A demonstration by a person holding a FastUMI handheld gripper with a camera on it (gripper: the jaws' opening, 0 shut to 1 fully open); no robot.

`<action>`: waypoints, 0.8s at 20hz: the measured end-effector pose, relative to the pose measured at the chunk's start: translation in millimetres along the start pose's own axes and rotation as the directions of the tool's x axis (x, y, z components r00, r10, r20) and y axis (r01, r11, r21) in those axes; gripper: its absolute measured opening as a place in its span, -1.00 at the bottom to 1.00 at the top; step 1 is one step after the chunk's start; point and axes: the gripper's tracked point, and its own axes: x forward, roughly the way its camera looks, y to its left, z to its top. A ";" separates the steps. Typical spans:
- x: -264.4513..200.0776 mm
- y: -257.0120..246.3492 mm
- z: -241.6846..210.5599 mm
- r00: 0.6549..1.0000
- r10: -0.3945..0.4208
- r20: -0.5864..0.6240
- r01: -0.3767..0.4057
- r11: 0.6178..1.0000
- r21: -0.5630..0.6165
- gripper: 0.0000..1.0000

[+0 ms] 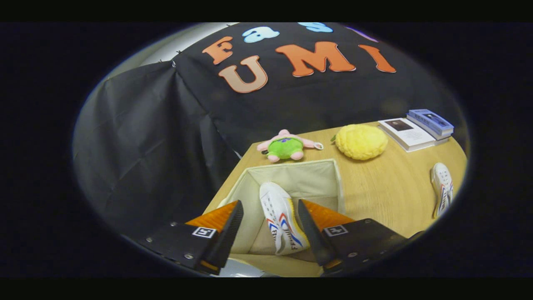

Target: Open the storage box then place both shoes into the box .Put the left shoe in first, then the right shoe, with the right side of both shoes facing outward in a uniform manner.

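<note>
Gripper: gripper hangs over the open box with its fingers spread wide apart, gripping nothing.
Shoe between the fingers: white canvas sneaker with red and blue side stripes and a yellowish sole sits inside the box, on its side, toe pointing away; it appears free of both fingers.
Box: cream fabric storage box, lid off, lies directly below and just ahead of the fingers.
Second shoe: matching white canvas sneaker lies on the wooden table, well off to the right of the fingers.
Handling: judged light, with soft canvas that gives under pressure and a firmer rubber sole; pinching across the sole and upper at mid-length, or on the heel collar, looks safest.
Beyond the box: pink and green plush toy, yellow fuzzy plush fruit, stacked books.
</note>
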 end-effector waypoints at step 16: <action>-70.3 -223.5 44.9 0.916 -0.370 0.154 0.369 0.929 0.033 0.97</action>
